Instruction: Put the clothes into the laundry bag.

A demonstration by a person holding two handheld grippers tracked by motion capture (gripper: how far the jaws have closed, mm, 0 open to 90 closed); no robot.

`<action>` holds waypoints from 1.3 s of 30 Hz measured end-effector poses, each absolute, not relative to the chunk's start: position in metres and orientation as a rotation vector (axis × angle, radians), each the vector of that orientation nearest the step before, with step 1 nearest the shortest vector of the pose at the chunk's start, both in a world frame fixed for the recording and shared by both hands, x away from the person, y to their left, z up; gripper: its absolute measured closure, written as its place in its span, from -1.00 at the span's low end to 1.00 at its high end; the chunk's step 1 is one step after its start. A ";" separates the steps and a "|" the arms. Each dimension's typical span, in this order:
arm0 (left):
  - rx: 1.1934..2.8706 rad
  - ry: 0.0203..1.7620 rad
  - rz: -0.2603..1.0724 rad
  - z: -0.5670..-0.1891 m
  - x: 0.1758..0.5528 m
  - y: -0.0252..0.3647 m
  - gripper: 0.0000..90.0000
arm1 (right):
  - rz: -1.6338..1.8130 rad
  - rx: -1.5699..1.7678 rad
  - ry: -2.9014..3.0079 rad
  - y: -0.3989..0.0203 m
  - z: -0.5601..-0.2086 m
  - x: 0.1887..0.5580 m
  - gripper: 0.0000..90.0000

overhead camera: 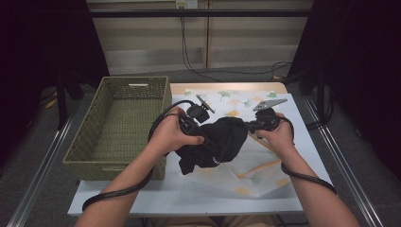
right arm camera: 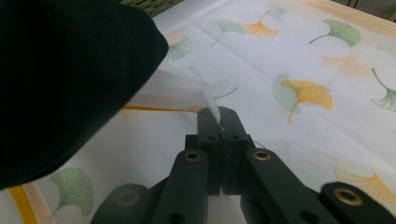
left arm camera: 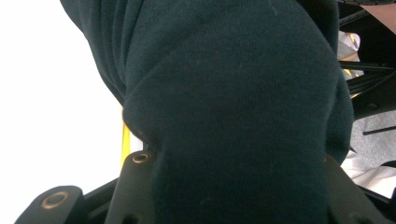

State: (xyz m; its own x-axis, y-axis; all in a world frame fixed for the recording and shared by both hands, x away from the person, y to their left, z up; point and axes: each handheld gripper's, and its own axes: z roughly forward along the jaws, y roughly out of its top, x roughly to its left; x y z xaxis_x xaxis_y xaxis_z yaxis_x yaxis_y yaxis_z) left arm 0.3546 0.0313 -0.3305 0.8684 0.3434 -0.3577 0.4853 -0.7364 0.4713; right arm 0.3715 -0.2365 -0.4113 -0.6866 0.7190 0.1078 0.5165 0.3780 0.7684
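A dark garment [overhead camera: 215, 142] is held bunched above the surface [overhead camera: 189, 194], between the two grippers and just right of the basket [overhead camera: 118, 127]. The left gripper [overhead camera: 201, 139] is closed on the garment: in the left gripper view the dark fabric is wedged between the jaws and rises over them. The right gripper [right arm camera: 219, 123] is shut tight on a thin fold of the leaf-printed cloth [right arm camera: 303, 70], with its jaws pressed together; the garment hangs just to its left, apart from the jaws. The cloth is spread on the surface beneath the garment.
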 end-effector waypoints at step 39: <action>2.492 0.561 -0.361 -0.356 0.345 0.009 0.29 | 1.200 1.089 2.386 -0.237 -0.406 0.372 1.00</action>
